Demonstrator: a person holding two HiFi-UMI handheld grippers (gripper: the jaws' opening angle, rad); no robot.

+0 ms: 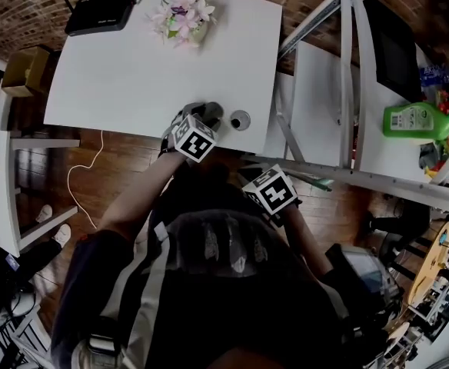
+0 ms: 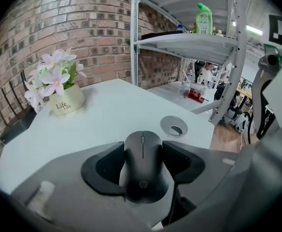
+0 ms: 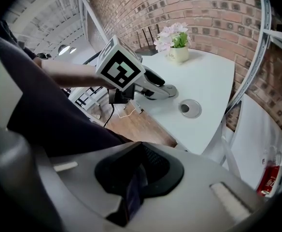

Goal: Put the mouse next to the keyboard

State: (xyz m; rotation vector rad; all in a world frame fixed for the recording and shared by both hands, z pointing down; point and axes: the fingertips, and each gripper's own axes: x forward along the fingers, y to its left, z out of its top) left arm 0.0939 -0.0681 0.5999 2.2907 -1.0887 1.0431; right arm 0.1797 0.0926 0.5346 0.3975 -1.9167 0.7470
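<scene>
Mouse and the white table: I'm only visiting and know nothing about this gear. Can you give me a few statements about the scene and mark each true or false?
1. The left gripper has the black mouse between its jaws. True.
2. The flowerpot touches the mouse. False: it stands apart, towards the far side of the table.
3. A round cable hole in the table lies just beyond the mouse. True.
4. The right gripper holds the green bottle. False: its jaws are together with nothing in them, and it hangs off the table's edge. The bottle lies on a shelf to the right.
</scene>
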